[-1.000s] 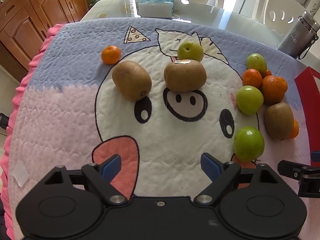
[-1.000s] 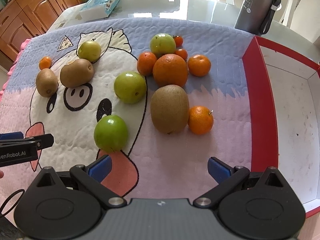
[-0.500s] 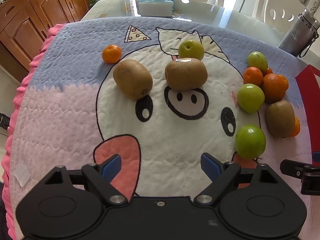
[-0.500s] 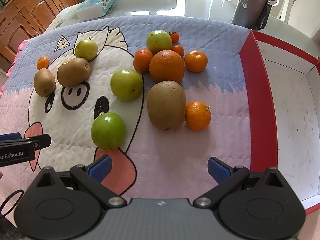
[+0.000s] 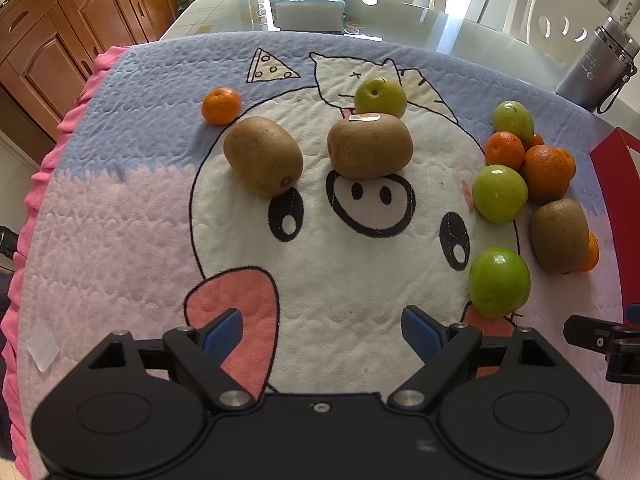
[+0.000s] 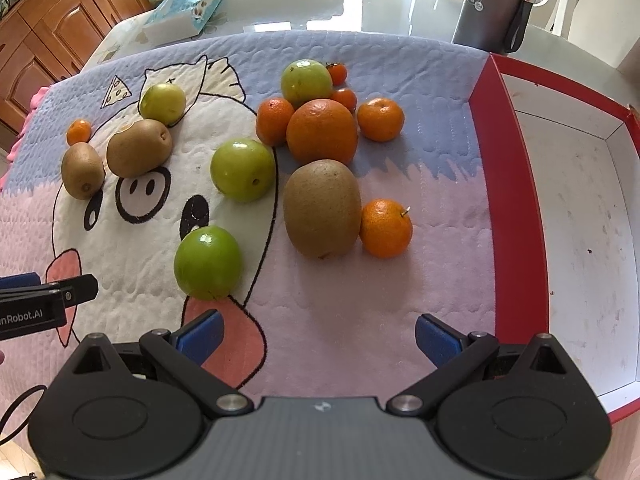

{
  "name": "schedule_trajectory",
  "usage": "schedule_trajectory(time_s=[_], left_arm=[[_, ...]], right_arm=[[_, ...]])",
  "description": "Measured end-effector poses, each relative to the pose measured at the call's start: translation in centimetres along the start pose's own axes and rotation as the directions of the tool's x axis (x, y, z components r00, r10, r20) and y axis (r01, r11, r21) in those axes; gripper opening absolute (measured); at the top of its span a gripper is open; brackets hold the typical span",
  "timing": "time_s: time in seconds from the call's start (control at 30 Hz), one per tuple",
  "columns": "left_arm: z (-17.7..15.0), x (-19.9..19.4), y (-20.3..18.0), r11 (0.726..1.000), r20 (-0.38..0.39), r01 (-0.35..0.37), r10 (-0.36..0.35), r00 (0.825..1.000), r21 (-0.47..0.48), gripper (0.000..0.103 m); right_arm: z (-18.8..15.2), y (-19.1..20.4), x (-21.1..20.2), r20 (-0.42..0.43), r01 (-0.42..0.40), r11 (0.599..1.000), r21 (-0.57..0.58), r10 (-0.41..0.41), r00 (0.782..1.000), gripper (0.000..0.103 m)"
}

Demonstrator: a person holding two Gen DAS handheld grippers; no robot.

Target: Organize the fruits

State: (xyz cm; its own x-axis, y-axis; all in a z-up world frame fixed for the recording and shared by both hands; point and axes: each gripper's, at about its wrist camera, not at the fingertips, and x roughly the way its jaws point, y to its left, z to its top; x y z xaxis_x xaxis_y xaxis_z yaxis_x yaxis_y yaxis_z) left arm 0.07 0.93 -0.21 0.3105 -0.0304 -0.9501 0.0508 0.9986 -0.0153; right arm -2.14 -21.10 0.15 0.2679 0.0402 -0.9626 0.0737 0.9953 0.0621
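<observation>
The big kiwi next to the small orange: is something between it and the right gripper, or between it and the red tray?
Nothing visible lies between the open right gripper and the big kiwi; only bare mat. Toward the red tray, the small orange touches the kiwi's tray side.

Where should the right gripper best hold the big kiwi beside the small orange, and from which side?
Grip the big kiwi across its narrow middle, coming from above. Its long axis points away from the right gripper, but the small orange touches its right flank, so that finger needs care.
</observation>
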Motion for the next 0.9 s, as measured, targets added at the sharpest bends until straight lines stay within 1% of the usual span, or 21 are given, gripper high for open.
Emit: schedule_trajectory(time_s=[0.17, 0.4, 0.63, 0.8, 0.9], left_arm=[[0.0, 0.2, -0.2, 1.0, -0.01, 0.009, -0.009, 1.0, 0.008, 0.103], [-0.4, 1.2, -0.6, 1.0, -0.049, 0.013, -0.012, 0.999, 0.023, 0.103], [-0.5, 1.9, -1.0, 0.999, -0.071, 0.017, -0.015, 0.997, 0.034, 0.103], [-0.4, 2.4, -1.3, 0.999, -0.086, 0.026, -0.022, 0.996, 0.045, 0.103], [-0.3, 2.5, -1.7, 0.997, -0.085, 0.049, -0.044, 0.995, 0.064, 0.103]], right_arm=[[-0.1, 0.1, 0.1, -0.009, -0.002, 1.0, 0.0, 0.002, 1.0, 0.103], [-0.3, -0.2, 0.6, -0.033, -0.007, 1.0, 0.004, 0.008, 0.999, 0.103], [-0.2, -0.8, 0.8, -0.029, -0.007, 1.0, 0.025, 0.008, 1.0, 0.103], [-0.1, -1.5, 1.1, -0.027, -0.04, 0.997, 0.058, 0.042, 0.999, 0.103], [0.1, -2.2, 0.8, 0.005, -0.08, 0.994, 0.08, 0.08, 0.997, 0.1]])
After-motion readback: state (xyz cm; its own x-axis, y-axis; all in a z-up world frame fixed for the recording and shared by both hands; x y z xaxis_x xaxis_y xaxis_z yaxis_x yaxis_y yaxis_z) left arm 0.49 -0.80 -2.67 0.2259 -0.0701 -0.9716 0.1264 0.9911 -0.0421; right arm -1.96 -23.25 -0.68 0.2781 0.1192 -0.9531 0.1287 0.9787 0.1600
